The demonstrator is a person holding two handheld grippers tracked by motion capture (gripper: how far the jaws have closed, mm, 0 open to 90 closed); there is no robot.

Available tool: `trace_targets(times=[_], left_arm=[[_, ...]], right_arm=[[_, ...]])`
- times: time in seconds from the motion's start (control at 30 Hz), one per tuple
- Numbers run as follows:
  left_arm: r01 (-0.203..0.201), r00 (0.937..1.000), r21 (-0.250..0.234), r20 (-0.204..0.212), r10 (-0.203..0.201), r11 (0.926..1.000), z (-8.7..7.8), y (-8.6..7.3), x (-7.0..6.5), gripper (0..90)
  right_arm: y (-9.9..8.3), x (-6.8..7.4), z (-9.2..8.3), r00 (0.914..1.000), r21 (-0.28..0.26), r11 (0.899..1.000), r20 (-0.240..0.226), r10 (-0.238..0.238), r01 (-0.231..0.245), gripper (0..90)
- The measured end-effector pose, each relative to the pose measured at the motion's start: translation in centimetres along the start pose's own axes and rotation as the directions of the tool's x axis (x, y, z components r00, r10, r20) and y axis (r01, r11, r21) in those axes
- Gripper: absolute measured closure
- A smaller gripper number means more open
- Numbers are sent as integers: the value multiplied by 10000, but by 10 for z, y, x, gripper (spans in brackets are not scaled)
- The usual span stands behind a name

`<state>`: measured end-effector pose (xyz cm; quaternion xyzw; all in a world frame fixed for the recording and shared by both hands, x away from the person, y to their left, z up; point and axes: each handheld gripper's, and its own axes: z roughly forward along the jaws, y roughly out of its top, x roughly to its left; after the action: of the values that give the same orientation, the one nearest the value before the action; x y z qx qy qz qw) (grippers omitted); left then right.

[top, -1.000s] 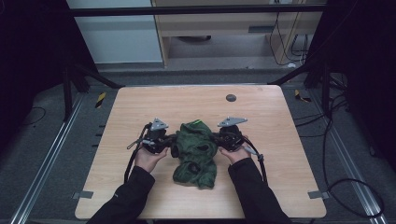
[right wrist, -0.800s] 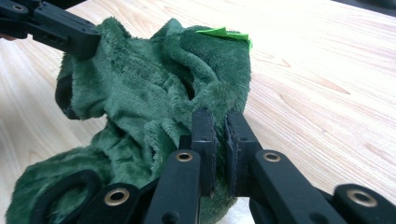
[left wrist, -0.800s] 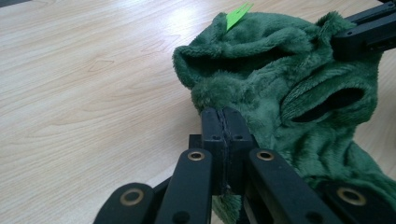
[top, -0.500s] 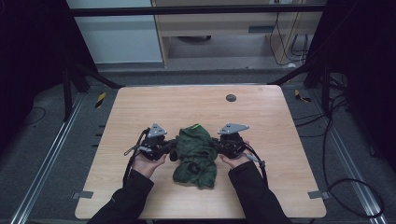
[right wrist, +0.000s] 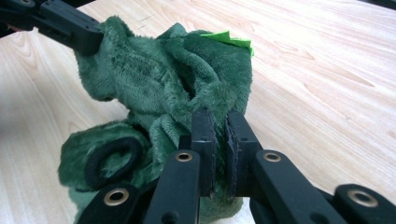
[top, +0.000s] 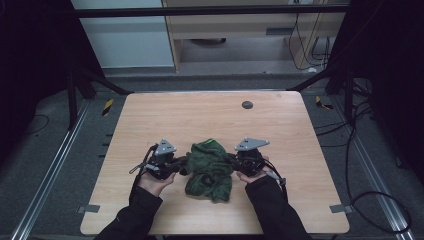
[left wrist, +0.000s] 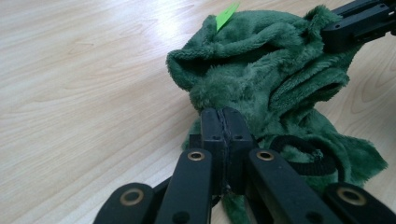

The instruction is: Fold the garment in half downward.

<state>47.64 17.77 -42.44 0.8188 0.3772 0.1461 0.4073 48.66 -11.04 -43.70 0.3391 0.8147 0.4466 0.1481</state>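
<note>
A crumpled dark green plush cloth (top: 210, 167) with a bright green tag (left wrist: 226, 13) and a black elastic loop (right wrist: 112, 158) lies at the front middle of the wooden table (top: 210, 115). My left gripper (top: 181, 166) is shut on the cloth's left edge (left wrist: 219, 88). On the cloth's right edge (right wrist: 210, 100), my right gripper (top: 233, 161) is shut too. In the left gripper view the other gripper's black jaw tip (left wrist: 357, 25) bites the cloth at the upper right; in the right gripper view the opposite jaw tip (right wrist: 70, 28) shows at the upper left.
A small dark round mark (top: 247, 104) sits near the table's far edge. Metal frame rails (top: 50, 170) run along both sides of the table, and cables (top: 370, 200) lie on the floor to the right.
Both grippers have drawn toward the person with the cloth held between them, and the cloth has bunched up narrower.
</note>
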Motion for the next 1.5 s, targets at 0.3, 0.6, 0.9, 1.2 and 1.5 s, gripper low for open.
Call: trace_targets(times=[0.3, 0.6, 0.9, 1.2, 1.5], left_arm=[[61, 10000, 125, 24, -61, 9999, -2, -6, -4, 895], [-34, 9999, 317, 130, 29, 9995, -5, -14, -11, 895], [-33, 9996, 411, 278, 21, 9991, -7, -20, -16, 895], [-73, 9991, 598, 410, 48, 9982, -8, -27, -20, 895], [-115, 9985, 953, 539, 64, 9954, -10, -37, -26, 894]], right_arm=[[-7, 5, -3, 9999, 91, 9999, -91, 105, -104, 839], [-15, 13, -6, 9996, 234, 9997, -294, 20, -14, 834], [-21, 17, -10, 9992, 260, 9997, -393, 54, -44, 831], [-26, 22, -14, 9982, 319, 9994, -590, 133, -115, 823], [-36, 28, -16, 9962, 579, 9982, -844, 213, -164, 808]])
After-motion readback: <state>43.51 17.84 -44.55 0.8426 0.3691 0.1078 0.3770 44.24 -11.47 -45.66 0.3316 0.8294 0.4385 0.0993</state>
